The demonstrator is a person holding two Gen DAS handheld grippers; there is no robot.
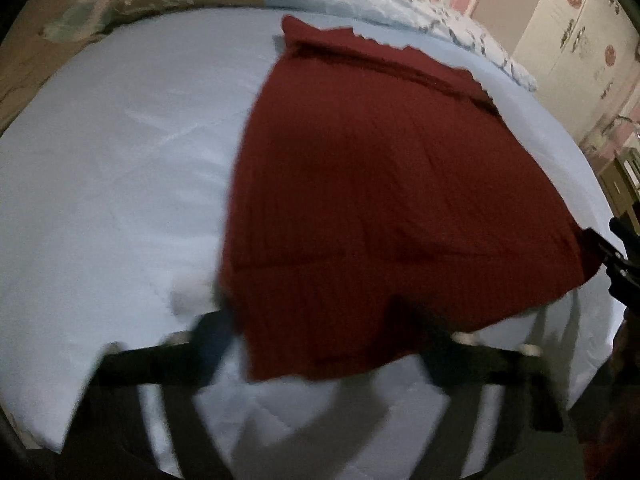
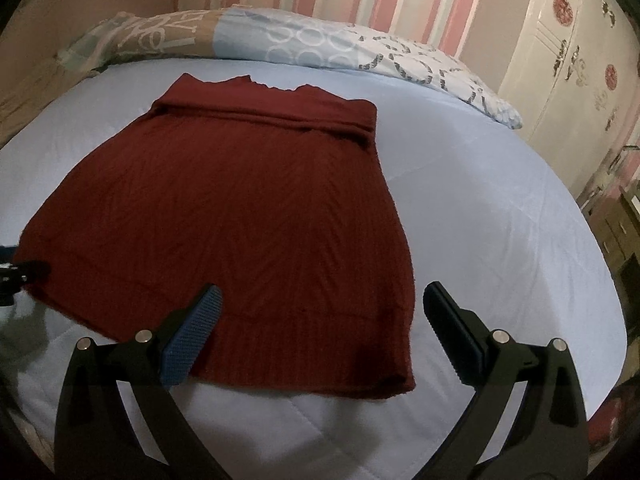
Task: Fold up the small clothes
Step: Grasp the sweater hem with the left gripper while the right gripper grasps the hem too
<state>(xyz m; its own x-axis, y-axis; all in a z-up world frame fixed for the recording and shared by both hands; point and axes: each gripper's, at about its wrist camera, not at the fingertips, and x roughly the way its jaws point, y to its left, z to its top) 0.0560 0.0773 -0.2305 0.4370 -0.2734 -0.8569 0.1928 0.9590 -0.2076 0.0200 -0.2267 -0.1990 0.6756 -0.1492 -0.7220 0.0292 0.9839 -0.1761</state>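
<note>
One dark red garment [image 2: 224, 216] flat on blue bedding [image 2: 480, 240]. Right gripper [image 2: 320, 336] spread wide; left gripper [image 1: 320, 344] (blurred) straddling the hem, grip unclear.

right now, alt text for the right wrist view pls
A dark red knit garment lies spread flat on a pale blue bed cover. The right gripper hovers open over its near hem, with patterned bedding behind.

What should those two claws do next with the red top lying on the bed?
Probably close the right gripper, whose jaws stand wide open around the near hem corner of the red garment. The left gripper already sits at the other hem corner, so both corners could then lift together.
</note>
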